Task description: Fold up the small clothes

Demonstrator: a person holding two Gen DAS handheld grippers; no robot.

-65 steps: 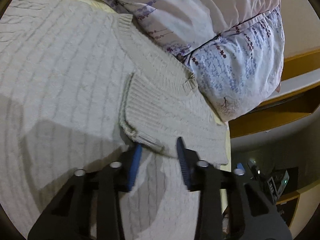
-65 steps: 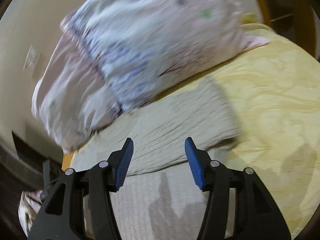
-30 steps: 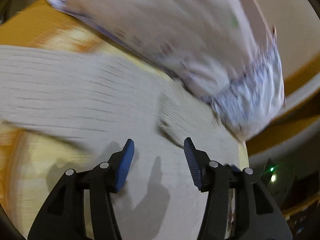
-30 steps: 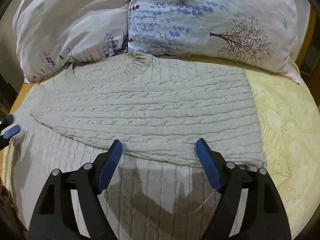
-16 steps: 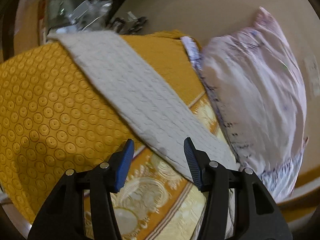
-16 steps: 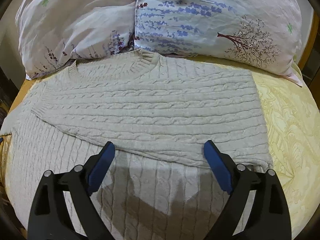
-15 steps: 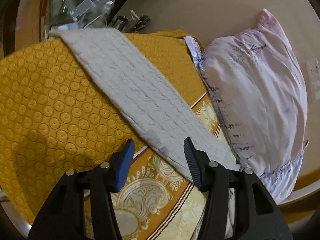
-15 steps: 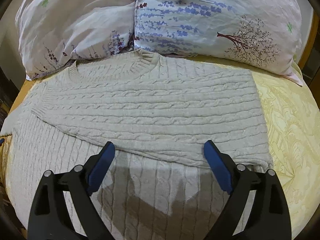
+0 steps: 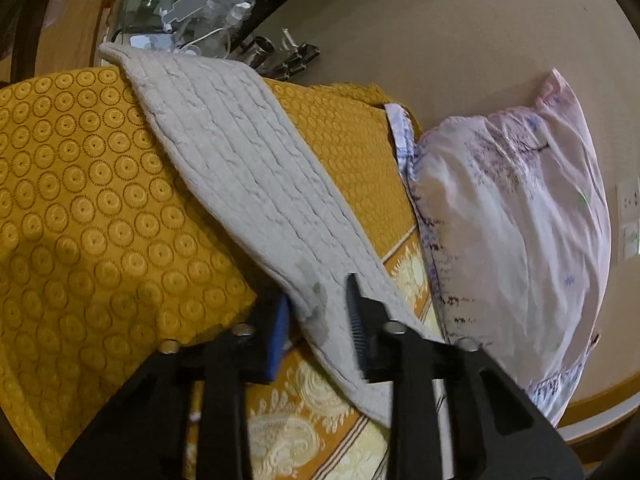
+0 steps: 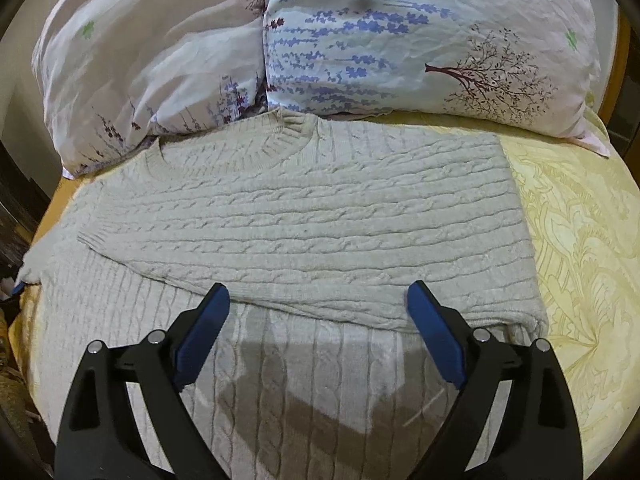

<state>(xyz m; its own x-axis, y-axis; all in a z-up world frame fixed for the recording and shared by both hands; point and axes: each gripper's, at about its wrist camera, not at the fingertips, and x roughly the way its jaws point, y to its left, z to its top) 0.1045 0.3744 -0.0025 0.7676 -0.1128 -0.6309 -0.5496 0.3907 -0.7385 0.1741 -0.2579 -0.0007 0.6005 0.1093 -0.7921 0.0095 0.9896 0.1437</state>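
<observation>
A cream cable-knit sweater (image 10: 304, 216) lies flat on the bed, its collar toward the pillows and one sleeve folded across the body. Its other sleeve (image 9: 248, 184) hangs over the mustard bedcover in the left wrist view. My left gripper (image 9: 318, 312) straddles the near part of that sleeve, jaws narrowed on either side of the knit but still apart. My right gripper (image 10: 318, 308) is wide open and empty, hovering over the sweater's lower body near the folded sleeve's edge.
Two floral pillows (image 10: 400, 40) lie against the headboard behind the sweater; one pillow (image 9: 512, 240) shows at the right of the left wrist view. A mustard circle-patterned bedcover (image 9: 80, 200) drapes the bed's side. Clutter with plastic packaging (image 9: 192, 12) sits beyond it. Pale yellow sheet (image 10: 580, 240) lies at right.
My left gripper swung from the sweater's body to the hanging sleeve and its jaws have narrowed around it. My right gripper opened wider and stays over the sweater.
</observation>
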